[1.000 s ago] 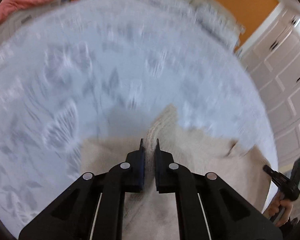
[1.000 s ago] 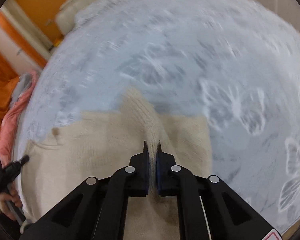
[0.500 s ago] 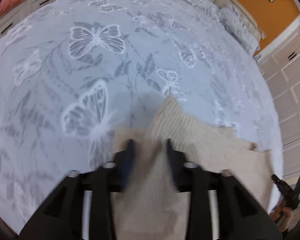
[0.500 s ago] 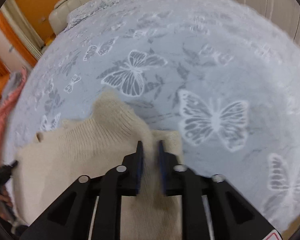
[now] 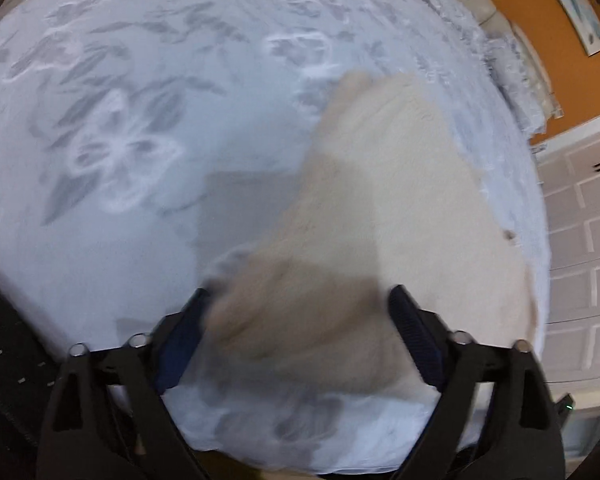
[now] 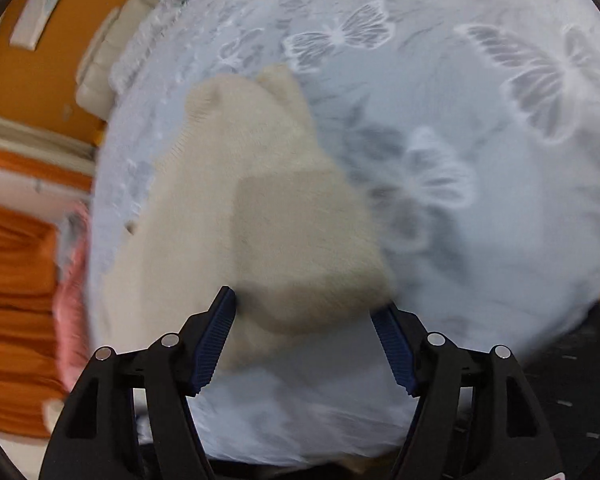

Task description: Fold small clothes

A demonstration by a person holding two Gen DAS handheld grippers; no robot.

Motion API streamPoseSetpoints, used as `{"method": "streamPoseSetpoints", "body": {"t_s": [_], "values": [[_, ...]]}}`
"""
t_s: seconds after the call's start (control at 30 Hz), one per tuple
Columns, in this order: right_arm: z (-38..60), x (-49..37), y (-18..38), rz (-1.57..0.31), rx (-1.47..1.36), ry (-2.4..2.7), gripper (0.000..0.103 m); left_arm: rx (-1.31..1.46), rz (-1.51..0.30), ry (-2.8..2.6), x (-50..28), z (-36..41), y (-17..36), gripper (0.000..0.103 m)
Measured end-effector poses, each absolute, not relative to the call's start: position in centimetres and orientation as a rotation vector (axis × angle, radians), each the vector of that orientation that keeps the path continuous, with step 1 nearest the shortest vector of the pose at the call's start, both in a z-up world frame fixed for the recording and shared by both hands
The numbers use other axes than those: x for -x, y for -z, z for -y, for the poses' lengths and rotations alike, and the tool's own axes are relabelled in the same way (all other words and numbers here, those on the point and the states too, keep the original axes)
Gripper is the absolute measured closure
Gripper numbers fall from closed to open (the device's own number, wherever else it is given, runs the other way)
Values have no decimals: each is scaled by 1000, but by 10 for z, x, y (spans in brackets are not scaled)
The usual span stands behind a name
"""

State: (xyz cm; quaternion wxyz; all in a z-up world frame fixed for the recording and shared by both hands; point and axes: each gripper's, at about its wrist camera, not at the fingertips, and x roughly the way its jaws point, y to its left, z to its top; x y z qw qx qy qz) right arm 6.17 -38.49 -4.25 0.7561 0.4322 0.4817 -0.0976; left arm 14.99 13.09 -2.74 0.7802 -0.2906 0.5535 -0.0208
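A cream knitted garment (image 5: 384, 208) lies on the pale blue butterfly bedspread (image 5: 120, 120), stretching away from both grippers. It also shows in the right wrist view (image 6: 260, 208). My left gripper (image 5: 300, 320) is open, its jaws wide apart on either side of the garment's near edge, holding nothing. My right gripper (image 6: 308, 320) is open too, jaws wide apart above the garment's other near corner. Both views are blurred by motion.
The bedspread (image 6: 500, 160) covers the bed. Orange wall (image 5: 540, 20) and white cabinet doors (image 5: 580, 220) stand to the right in the left view. An orange curtain (image 6: 12, 300) and a pink cloth (image 6: 70, 300) lie left in the right view.
Both grippers were shut on the garment's edge, then opened and let go. They have pulled back toward the near bed edge, and the garment now lies flat.
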Motion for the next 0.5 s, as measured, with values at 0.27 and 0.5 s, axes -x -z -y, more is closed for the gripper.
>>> {"method": "streamPoseSetpoints", "body": {"t_s": [0.27,0.5], "values": [[367,-49,-43,-931,-785,128,88,536,-1153,157,-126,-136,-47,83],[349,6,4,-1214,-613,201,82,472,-1341,90,-64,-149,-1,79]]}}
